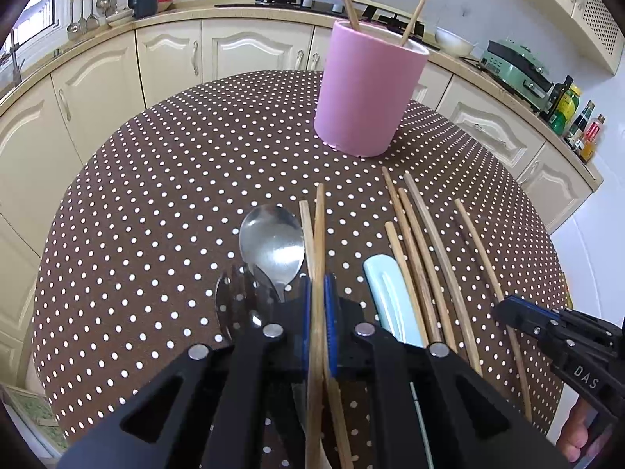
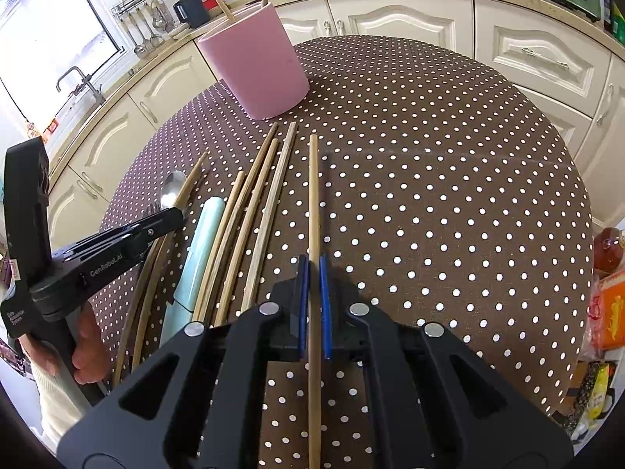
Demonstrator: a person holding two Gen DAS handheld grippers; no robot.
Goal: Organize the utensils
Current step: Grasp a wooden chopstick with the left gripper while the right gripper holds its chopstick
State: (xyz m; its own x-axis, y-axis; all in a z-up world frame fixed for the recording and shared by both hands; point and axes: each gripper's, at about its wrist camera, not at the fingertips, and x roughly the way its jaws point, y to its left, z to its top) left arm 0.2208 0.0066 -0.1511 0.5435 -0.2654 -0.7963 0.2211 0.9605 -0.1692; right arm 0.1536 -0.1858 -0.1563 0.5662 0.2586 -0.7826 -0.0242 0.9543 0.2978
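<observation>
A pink holder with two chopsticks in it stands on the dotted table; it also shows in the right wrist view. My left gripper is shut on a wooden chopstick, with a second chopstick lying just left of it. A metal spoon and a fork lie to its left. My right gripper is shut on a single chopstick lying on the table. Several loose chopsticks and a pale blue utensil lie between the two grippers.
The brown dotted tablecloth covers a round table. Cream kitchen cabinets and a counter with a stove, pot and bottles curve behind it. Bags and packets sit off the table's right edge.
</observation>
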